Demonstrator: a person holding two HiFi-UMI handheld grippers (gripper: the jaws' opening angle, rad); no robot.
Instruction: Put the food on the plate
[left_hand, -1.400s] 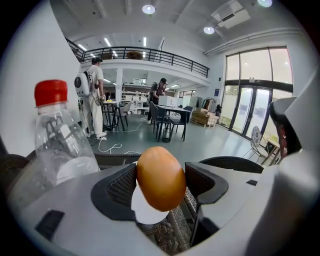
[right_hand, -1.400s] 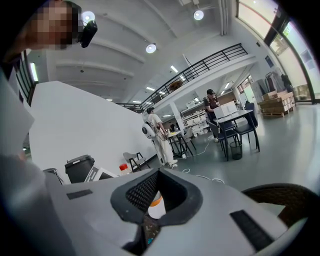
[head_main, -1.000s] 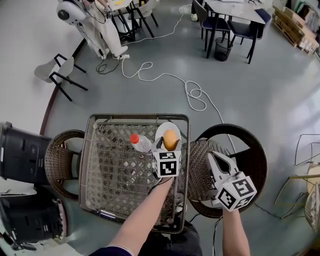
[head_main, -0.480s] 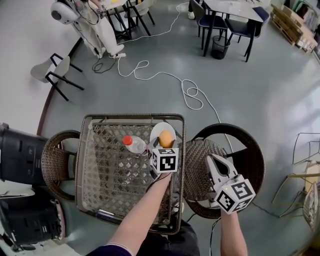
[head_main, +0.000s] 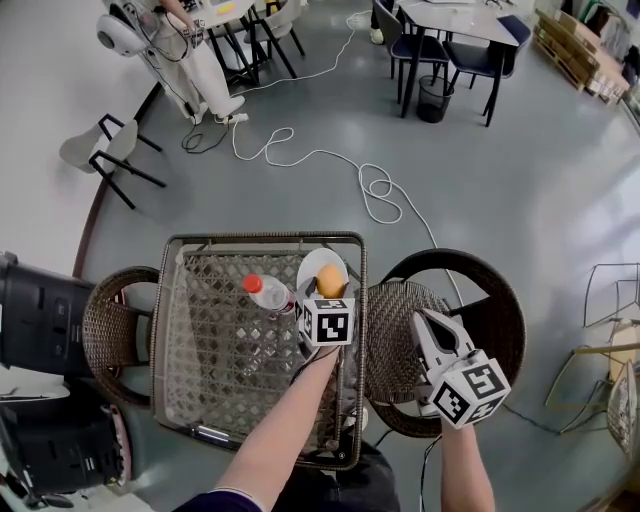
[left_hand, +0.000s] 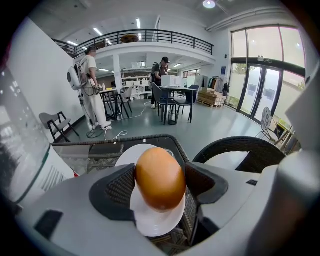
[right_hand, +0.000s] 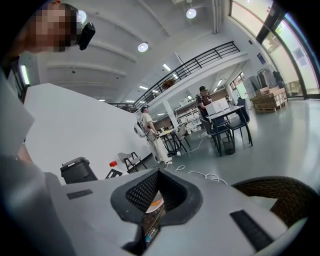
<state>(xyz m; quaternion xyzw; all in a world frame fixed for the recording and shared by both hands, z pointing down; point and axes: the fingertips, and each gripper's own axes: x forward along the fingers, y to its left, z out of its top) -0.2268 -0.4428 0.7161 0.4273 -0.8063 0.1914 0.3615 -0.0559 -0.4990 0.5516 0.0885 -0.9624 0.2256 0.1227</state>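
While my left tool (left_hand: 161, 184) clamps the orange-brown oval food (left_hand: 159, 172) over the round white plate (left_hand: 156, 225), my right tool (right_hand: 158, 194), at three o'clock, sits closed.

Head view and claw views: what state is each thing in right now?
Round white plate: flat in woven wicker basket.
Left claw: shut on brown egg-shaped food.
That food: held over the plate.
Right claw: shut, empty.
Clear red-capped plastic bottle: lying down, capped.

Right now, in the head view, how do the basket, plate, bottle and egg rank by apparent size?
1. Basket, by far the largest.
2. Plate and bottle look about alike. The bottle is partly hidden, so I won't rank them.
3. Egg, the smallest.
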